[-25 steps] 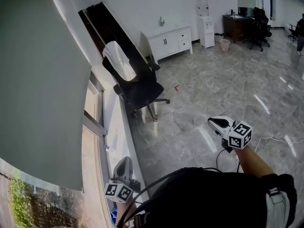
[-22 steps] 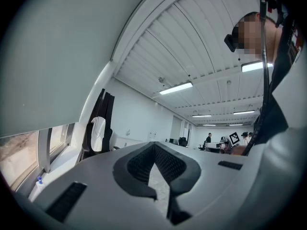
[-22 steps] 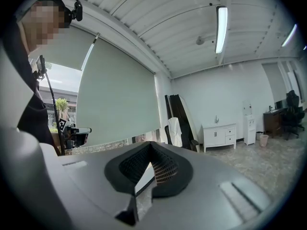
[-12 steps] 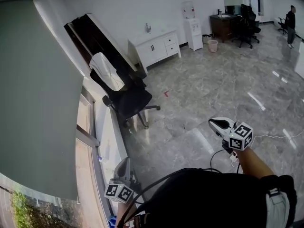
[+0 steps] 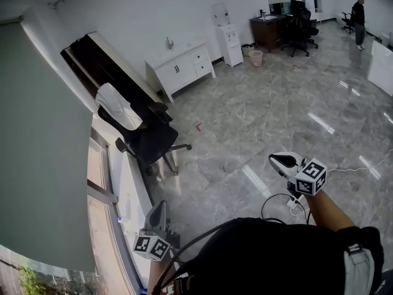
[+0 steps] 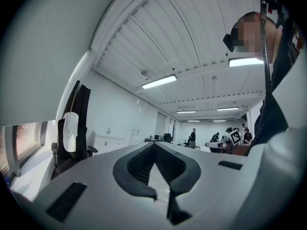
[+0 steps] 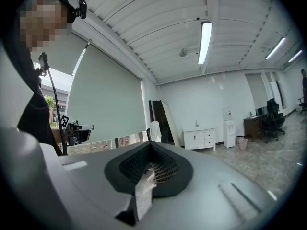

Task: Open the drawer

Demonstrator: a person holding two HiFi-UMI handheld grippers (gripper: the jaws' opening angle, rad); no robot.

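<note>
A white cabinet (image 5: 181,69) with small drawers (image 5: 200,61) at its right end stands against the far wall, well beyond both grippers. It also shows small in the left gripper view (image 6: 111,142) and the right gripper view (image 7: 201,139). My left gripper (image 5: 161,205) is at the lower left, held level, its jaws shut with nothing between them (image 6: 154,145). My right gripper (image 5: 276,160) is out in front on the right, also level, jaws together and empty (image 7: 150,144).
A black office chair (image 5: 147,141) draped in white stands by the window sill (image 5: 131,186). A dark panel (image 5: 98,60) leans on the wall. A water dispenser (image 5: 223,32), a bin (image 5: 256,57), a desk (image 5: 270,26) and a person (image 5: 358,11) are far right. A cable (image 5: 279,200) lies on the floor.
The cabinet, chair and dark panel have slid left in the head view, and more of the room's right side shows. Both grippers keep their places in the view and stay shut.
</note>
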